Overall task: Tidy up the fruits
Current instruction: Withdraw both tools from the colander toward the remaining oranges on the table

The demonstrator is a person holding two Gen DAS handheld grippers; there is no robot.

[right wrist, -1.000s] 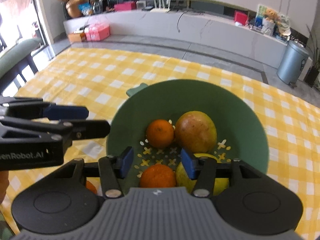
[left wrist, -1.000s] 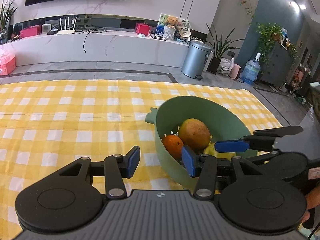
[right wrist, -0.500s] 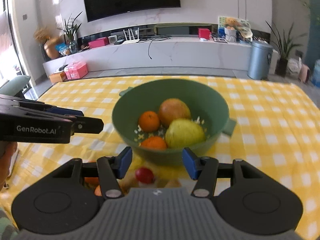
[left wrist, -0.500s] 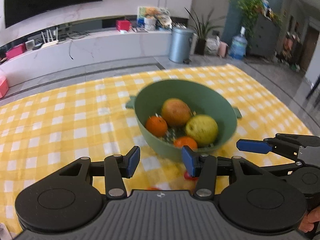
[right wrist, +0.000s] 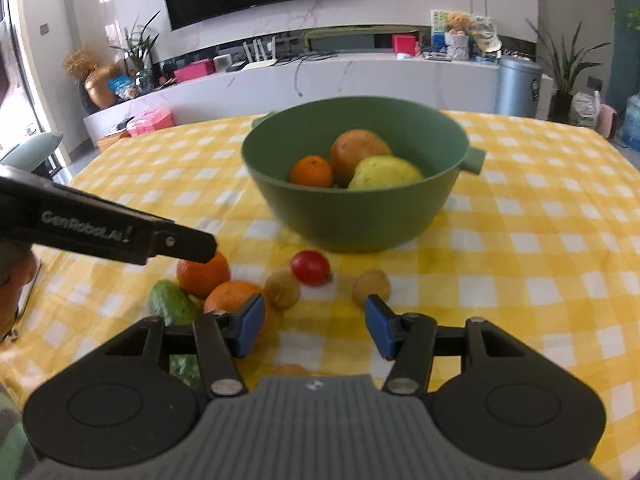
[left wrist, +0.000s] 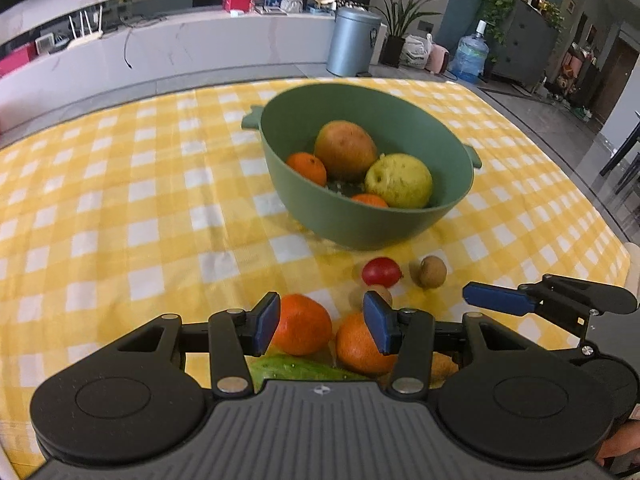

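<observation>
- My left gripper [left wrist: 320, 326] is spread, with nothing pinched. Seen along its fingers, 1 orange [left wrist: 302, 324] shows in the gap beside the left pad, and a 2nd orange [left wrist: 358, 346] lies partly behind the right pad; neither pad visibly presses on them.
- A green cucumber [left wrist: 296, 370] lies just below those 2 oranges, at the edge of my left gripper's body.
- Beyond my left fingertips on the yellow checked tablecloth [left wrist: 120, 208] lie a small red fruit [left wrist: 381, 272] and a small round brown fruit [left wrist: 433, 272], near each other; a 2nd brown fruit [left wrist: 378, 292] sits just behind the right pad.
- The green bowl [left wrist: 360, 224] stands farther ahead, past the loose fruit. It holds a large reddish mango [left wrist: 346, 148], a yellow-green pear-like fruit [left wrist: 400, 180] and 2 oranges, 1 to the left [left wrist: 307, 167] and 1 partly hidden at the near wall [left wrist: 370, 199].
- My right gripper [right wrist: 314, 330] is likewise spread and empty, its jaws over bare cloth. The nearer loose orange [right wrist: 230, 298] lies just behind its left pad, and 1 brown fruit [right wrist: 371, 286] lies just beyond its right pad.
- In the right wrist view, my left gripper's finger reaches in from the left, its tip over the farther loose orange [right wrist: 202, 274]; whether it touches, I cannot tell.
- My right gripper's blue-padded finger [left wrist: 496, 300] shows at the right of the left wrist view, well apart from the fruit.
</observation>
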